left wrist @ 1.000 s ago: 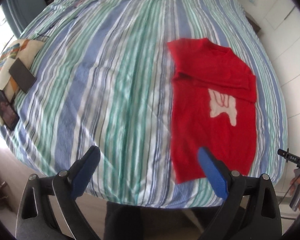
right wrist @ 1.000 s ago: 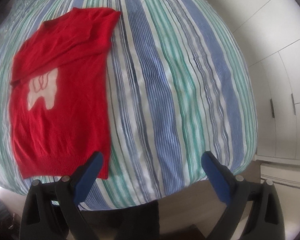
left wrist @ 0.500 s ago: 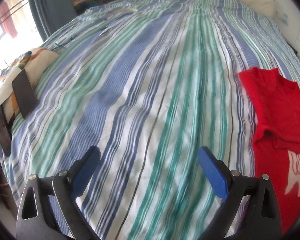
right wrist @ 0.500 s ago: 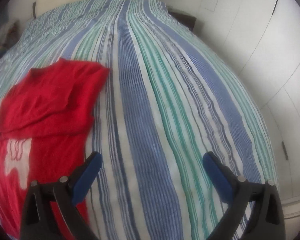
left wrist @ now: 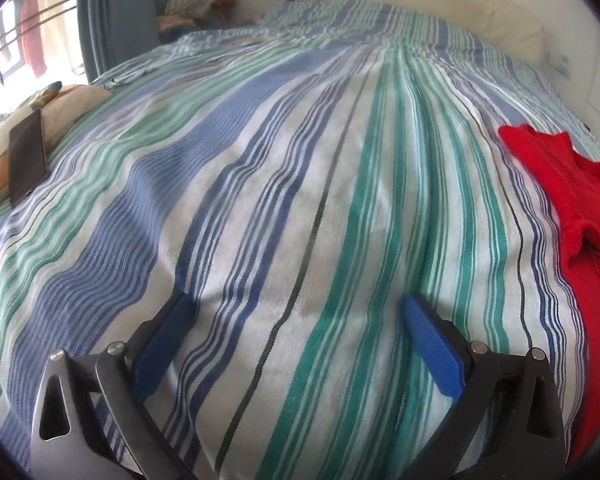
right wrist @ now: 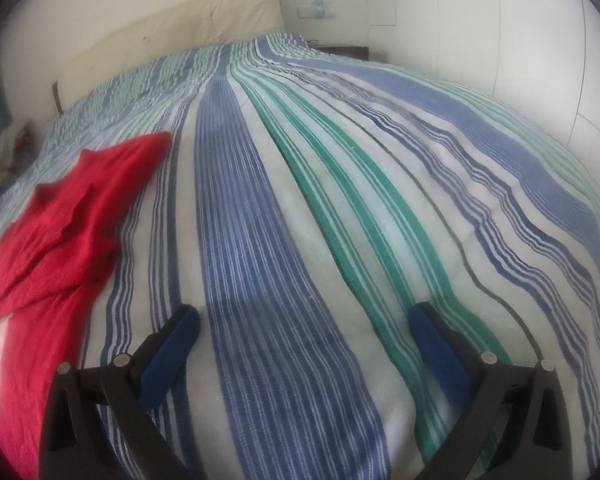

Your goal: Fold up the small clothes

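Left wrist, red sweater (left wrist: 580, 200), striped bedspread (left wrist: 300, 160)

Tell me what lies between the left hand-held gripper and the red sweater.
Only bare striped bedspread separates the left hand-held gripper from the red sweater, as the left wrist view shows.

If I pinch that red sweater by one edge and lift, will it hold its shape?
Probably not: the red sweater lies rumpled with soft folds, so it should droop. Its knit looks thick, so likely grippy rather than slippery. It may drag on the striped bedspread.
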### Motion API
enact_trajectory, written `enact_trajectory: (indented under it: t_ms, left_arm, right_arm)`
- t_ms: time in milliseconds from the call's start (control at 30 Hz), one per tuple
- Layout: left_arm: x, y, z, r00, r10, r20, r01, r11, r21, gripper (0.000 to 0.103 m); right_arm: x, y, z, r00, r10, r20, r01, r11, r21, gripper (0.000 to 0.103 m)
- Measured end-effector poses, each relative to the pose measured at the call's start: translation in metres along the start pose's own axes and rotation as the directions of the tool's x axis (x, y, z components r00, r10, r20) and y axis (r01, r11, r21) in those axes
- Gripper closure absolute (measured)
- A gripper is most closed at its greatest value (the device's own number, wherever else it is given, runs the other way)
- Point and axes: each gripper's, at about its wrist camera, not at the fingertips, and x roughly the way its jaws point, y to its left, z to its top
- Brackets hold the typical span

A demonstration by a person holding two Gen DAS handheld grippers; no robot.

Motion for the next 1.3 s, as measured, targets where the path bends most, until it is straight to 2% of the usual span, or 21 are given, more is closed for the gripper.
enact_trajectory:
  t_ms: [100,400,633,667,733,800,833,900,967,1033,1133,1233,1300]
  left_arm:
    - [0.006,0.007,0.002,0.998,-0.060,-0.005,0.060,0.997,-0.053,0.001]
    - [0.003,0.008,0.002,0.996,-0.084,0.026,0.086,0.993,-0.077,0.000]
    - [-0.010,0.017,0.003,0.995,-0.090,0.032,0.093,0.990,-0.110,0.001]
    - [-0.017,0.017,0.005,0.995,-0.084,0.051,0.089,0.991,-0.103,0.001]
    - [-0.036,0.014,0.012,0.990,-0.132,0.044,0.134,0.990,-0.043,0.002]
    - [-0.072,0.009,0.014,0.986,-0.165,0.034,0.164,0.986,0.039,0.002]
    - [-0.098,0.008,0.011,0.978,-0.200,0.064,0.195,0.978,0.076,0.002]
    - [-0.145,0.006,0.000,0.950,-0.291,0.112,0.273,0.950,0.150,0.001]
    - [-0.178,0.004,-0.014,0.930,-0.354,0.097,0.331,0.923,0.197,0.001]
    - [-0.197,-0.001,-0.030,0.917,-0.398,0.038,0.382,0.900,0.211,0.001]
    - [-0.207,-0.007,-0.051,0.888,-0.458,-0.051,0.460,0.878,0.130,0.001]
    - [-0.206,-0.018,-0.060,0.846,-0.512,-0.150,0.520,0.854,0.015,0.001]
    - [-0.209,-0.028,-0.065,0.831,-0.528,-0.178,0.534,0.845,-0.015,0.001]
  right_arm:
    - [0.001,0.002,-0.002,1.000,0.006,0.024,-0.006,1.000,0.008,0.000]
    - [-0.010,-0.007,-0.005,0.997,0.042,0.065,-0.045,0.998,0.044,0.000]
    - [-0.028,-0.031,-0.008,0.976,0.140,0.169,-0.165,0.976,0.143,0.000]
    - [-0.030,-0.034,-0.008,0.975,0.138,0.173,-0.166,0.973,0.161,0.000]
    - [-0.036,-0.037,-0.004,0.979,0.117,0.165,-0.147,0.971,0.186,0.000]
    - [-0.046,-0.037,0.008,0.987,0.119,0.109,-0.137,0.975,0.173,0.001]
    - [-0.060,-0.037,0.014,0.988,0.117,0.097,-0.131,0.979,0.156,0.001]
    - [-0.107,-0.037,0.023,0.978,0.152,0.140,-0.167,0.980,0.104,0.001]
    - [-0.155,-0.030,0.029,0.963,0.220,0.159,-0.220,0.975,-0.016,0.001]
    - [-0.199,-0.021,0.028,0.952,0.268,0.150,-0.243,0.956,-0.163,0.001]
    - [-0.249,-0.010,0.011,0.941,0.312,0.131,-0.263,0.917,-0.300,0.001]
    - [-0.274,-0.001,-0.010,0.926,0.368,0.077,-0.322,0.882,-0.344,0.001]
    - [-0.278,0.009,-0.019,0.920,0.391,0.035,-0.355,0.867,-0.350,0.001]
